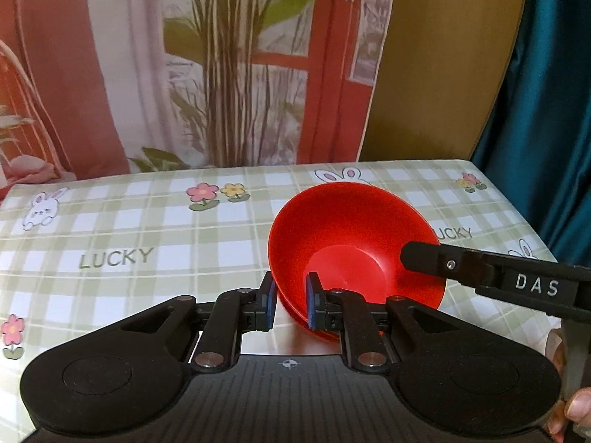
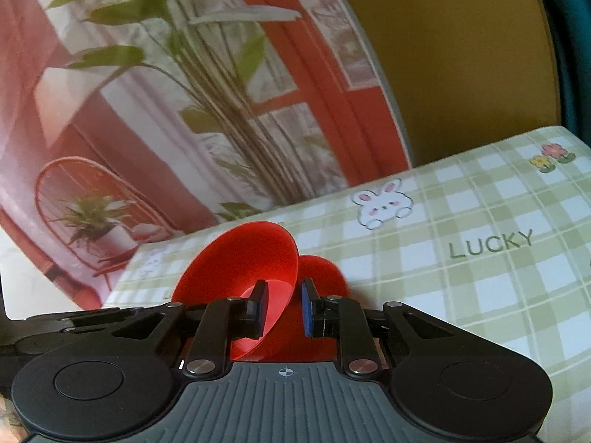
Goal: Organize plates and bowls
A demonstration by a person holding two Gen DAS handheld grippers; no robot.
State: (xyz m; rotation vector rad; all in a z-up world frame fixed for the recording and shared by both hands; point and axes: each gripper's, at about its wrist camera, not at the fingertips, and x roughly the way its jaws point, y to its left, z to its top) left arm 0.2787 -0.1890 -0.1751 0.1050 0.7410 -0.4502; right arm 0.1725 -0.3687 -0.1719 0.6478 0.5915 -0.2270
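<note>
Both hand-held grippers astride tilted red bowl rims, contact unclear, above checked tablecloth.

We see a red bowl of smooth plastic with a soft sheen, lighter where light falls on its flat bottom. The left gripper looks like matt black plastic, with bright metal pins at its joints and blue rubbery pads; its base is ribbed. The right gripper has the same matt black finish and a grey ribbed base. The tablecloth looks smooth and slightly glossy, like wipeable vinyl. The backdrop behind appears to be printed cloth.
</note>
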